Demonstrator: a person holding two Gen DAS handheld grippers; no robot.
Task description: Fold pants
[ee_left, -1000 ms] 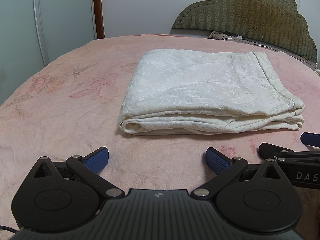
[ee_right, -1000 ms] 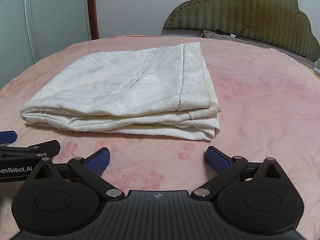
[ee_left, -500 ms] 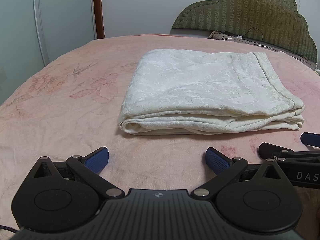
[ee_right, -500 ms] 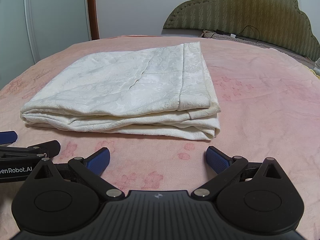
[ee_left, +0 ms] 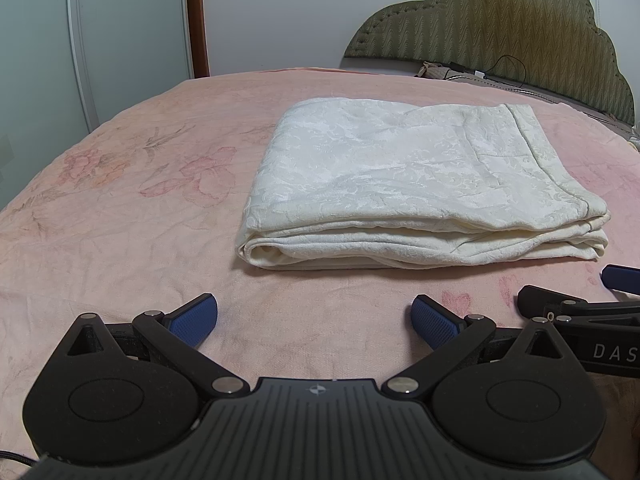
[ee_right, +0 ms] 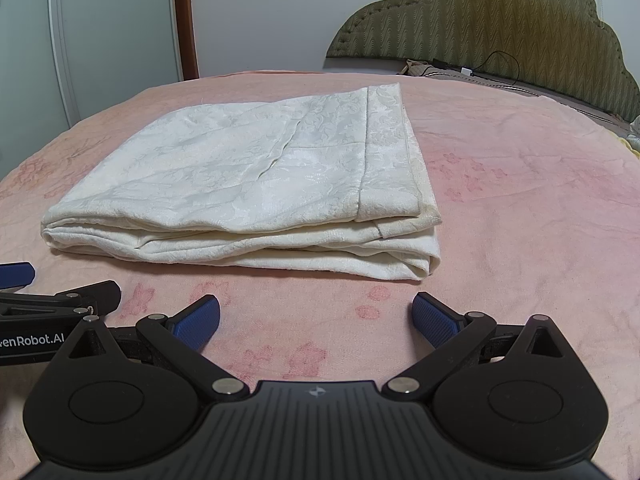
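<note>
On the pink bedspread [ee_left: 120, 220], in the middle of both views, the white pants [ee_left: 408, 184] lie folded into a flat stack with nothing touching them. At the bottom of the left view the left gripper [ee_left: 314, 318] has its blue fingers spread wide and holds nothing. At the bottom of the right view the right gripper [ee_right: 316, 318] is spread wide too, with a strip of bedspread between it and the pants.

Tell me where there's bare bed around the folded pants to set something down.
Bare bedspread lies left of the folded pants, and more right of them. The near strip is crowded by the open left gripper and open right gripper.
</note>
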